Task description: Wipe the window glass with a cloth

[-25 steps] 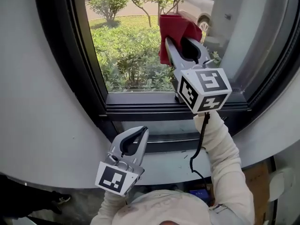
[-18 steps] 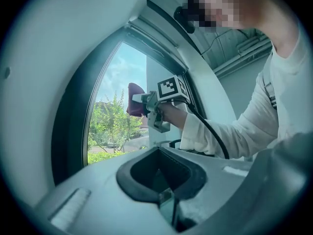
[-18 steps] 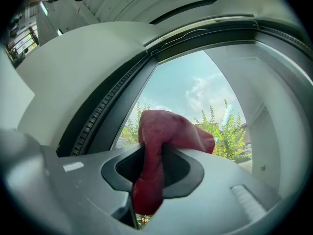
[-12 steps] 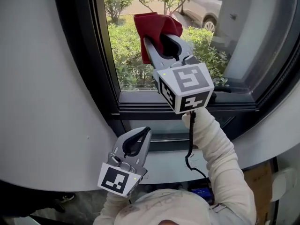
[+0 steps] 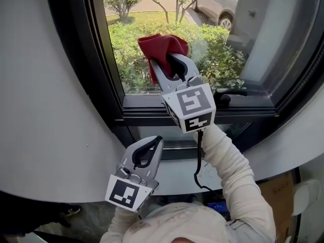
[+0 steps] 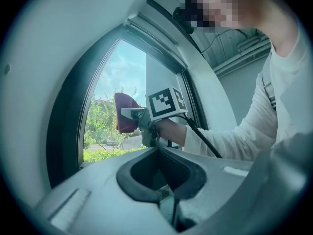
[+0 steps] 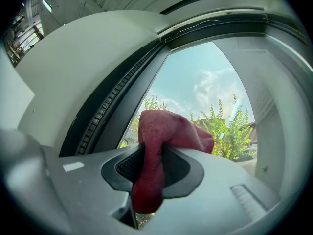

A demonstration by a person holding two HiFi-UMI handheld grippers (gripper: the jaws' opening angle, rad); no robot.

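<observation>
- cloth (image 5: 158, 42), red, is clamped in the right gripper (image 5: 167, 57) and held against the window glass (image 5: 223, 44), low and towards its left edge.
- left gripper (image 5: 150, 145) is held empty, jaws together, below the window frame (image 5: 147, 116).
- even pressure and overlapping strokes are advised, so no streaks are left.

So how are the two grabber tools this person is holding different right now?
The right gripper is clamped on a red cloth; the left gripper has its jaws together with nothing between them. The right gripper is raised to the window glass, while the left gripper is held low, below the window frame. Both are the same grey two-jaw tool with a marker cube at the back.
</observation>
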